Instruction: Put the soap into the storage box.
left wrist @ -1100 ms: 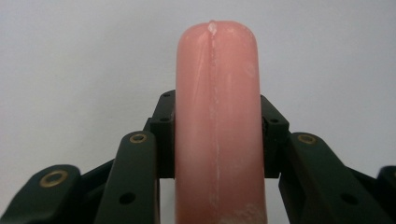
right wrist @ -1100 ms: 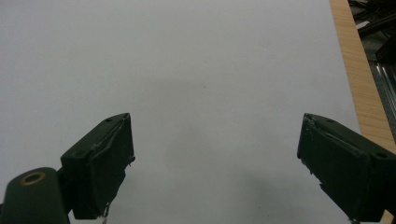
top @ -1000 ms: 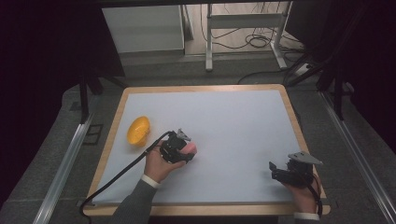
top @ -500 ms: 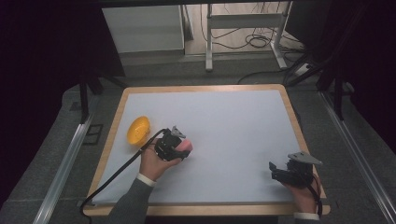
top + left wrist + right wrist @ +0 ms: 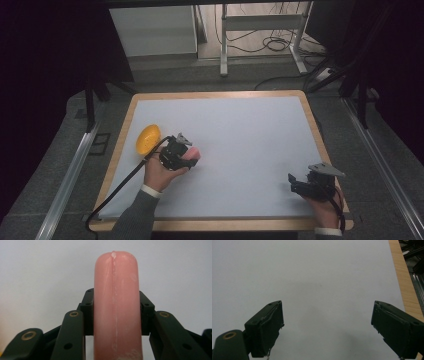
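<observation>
A pink sausage-shaped piece (image 5: pixel 115 305) stands upright between the jaws of my left gripper (image 5: pixel 115 312), which is shut on it. From above, that gripper (image 5: pixel 176 151) sits left of the table's middle with the pink piece (image 5: pixel 192 154) poking out to its right. An orange, lemon-shaped object (image 5: pixel 148 138) lies on the white mat just left of it, apart from the gripper. My right gripper (image 5: pixel 300 186) rests near the front right corner; its jaws (image 5: pixel 327 330) stand wide open over bare mat.
The white mat (image 5: pixel 240 130) covers a wooden-edged table (image 5: pixel 215 94). The table's right wooden border (image 5: pixel 404 282) runs close beside my right gripper. A black cable (image 5: pixel 117 187) trails from the left gripper off the front left edge.
My left gripper, with the pink piece in it, has moved left and slightly away, closer to the orange object. The right gripper has stayed in place.
</observation>
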Tool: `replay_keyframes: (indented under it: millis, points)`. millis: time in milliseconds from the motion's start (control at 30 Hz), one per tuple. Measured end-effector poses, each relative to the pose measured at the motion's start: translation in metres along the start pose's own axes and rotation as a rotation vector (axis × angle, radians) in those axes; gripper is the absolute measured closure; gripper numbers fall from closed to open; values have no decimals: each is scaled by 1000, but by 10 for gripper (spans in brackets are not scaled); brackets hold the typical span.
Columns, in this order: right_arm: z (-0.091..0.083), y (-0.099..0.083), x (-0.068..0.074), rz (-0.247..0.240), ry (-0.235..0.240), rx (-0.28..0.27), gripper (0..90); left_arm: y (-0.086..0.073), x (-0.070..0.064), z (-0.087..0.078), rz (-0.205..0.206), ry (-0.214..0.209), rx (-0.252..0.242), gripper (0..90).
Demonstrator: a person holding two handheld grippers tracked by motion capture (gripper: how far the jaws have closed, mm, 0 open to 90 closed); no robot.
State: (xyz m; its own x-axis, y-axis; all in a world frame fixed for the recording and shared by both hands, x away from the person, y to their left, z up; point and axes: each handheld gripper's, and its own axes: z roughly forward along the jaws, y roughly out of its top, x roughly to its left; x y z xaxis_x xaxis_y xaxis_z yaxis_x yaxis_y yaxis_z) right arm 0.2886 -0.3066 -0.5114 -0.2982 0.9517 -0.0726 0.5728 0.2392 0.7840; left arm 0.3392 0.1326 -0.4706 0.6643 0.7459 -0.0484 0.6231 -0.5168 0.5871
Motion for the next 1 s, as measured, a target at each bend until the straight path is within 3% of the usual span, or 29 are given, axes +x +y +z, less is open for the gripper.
replay_keyframes:
  millis: [300,1000]
  points:
    - [0,0,0,-1,0,1,104,-6,10,-7,-22,16,-11,600]
    - [1,-1,0,3,-6,7,104,-20,47,-29,-107,65,-35,599]
